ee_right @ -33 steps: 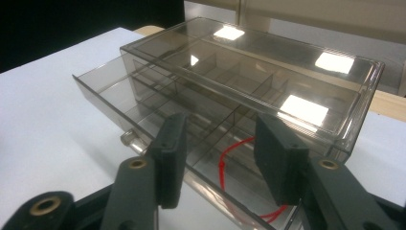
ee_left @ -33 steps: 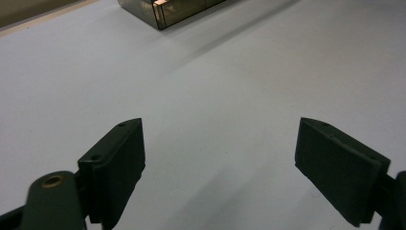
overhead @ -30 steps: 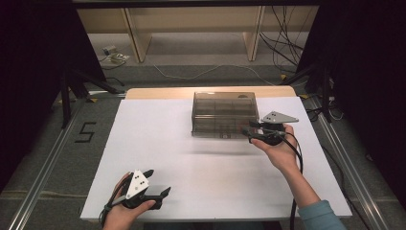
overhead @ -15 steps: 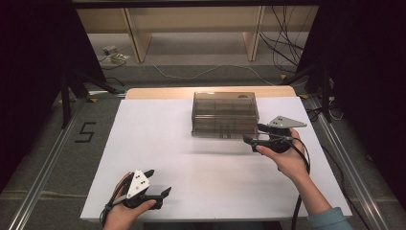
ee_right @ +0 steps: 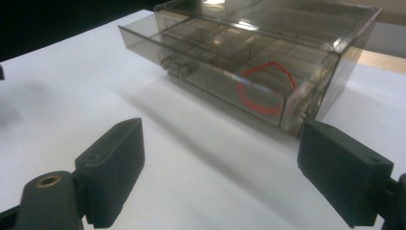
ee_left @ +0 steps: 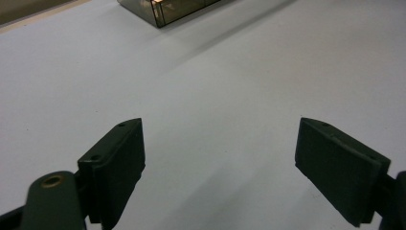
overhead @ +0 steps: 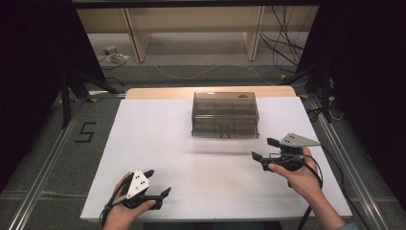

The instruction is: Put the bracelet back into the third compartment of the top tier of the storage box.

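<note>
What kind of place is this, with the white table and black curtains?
Probably a lab recording station: a white table ringed by dark curtains, loose cables on the floor, and a person holding two black handheld grippers, left and right, near a smoky transparent plastic drawer box.

box (ee_left: 165,9) cropped by top edge

Lab recording bay — black curtains (overhead: 28,72), floor cables (overhead: 287,48), metal rails (overhead: 43,163)
</note>
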`<state>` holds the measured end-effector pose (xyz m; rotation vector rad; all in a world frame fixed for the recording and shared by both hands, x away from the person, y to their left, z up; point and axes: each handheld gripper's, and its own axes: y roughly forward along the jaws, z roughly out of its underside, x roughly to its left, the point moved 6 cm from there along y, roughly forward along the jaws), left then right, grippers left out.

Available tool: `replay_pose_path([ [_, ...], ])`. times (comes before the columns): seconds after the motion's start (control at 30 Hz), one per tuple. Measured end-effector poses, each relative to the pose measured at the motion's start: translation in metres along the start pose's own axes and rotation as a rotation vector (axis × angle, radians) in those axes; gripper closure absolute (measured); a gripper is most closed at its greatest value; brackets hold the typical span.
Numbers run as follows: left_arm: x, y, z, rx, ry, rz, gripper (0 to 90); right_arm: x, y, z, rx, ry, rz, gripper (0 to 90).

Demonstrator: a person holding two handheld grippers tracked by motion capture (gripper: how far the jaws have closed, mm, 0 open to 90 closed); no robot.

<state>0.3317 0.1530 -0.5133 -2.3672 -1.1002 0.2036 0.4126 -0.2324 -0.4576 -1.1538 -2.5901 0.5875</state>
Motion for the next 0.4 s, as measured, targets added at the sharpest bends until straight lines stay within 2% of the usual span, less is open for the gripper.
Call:
replay_pose_path([
  [0.13, 0.0, 0.0, 0.0, 0.001, 0.003, 0.0, 17.3, 0.0, -0.012, 0.017, -0.01, 0.008, -0.018, 16.8],
  [0.27, -0.001, 0.0, -0.001, 0.001, 0.005, 0.004, 17.3, 0.004, -0.022, 0.033, 0.004, 0.014, -0.025, 16.5],
  [0.4, -0.011, 0.002, -0.009, -0.023, -0.007, 0.031, 16.6, 0.008, -0.033, 0.041, 0.0, 0.016, -0.023, 16.3],
])
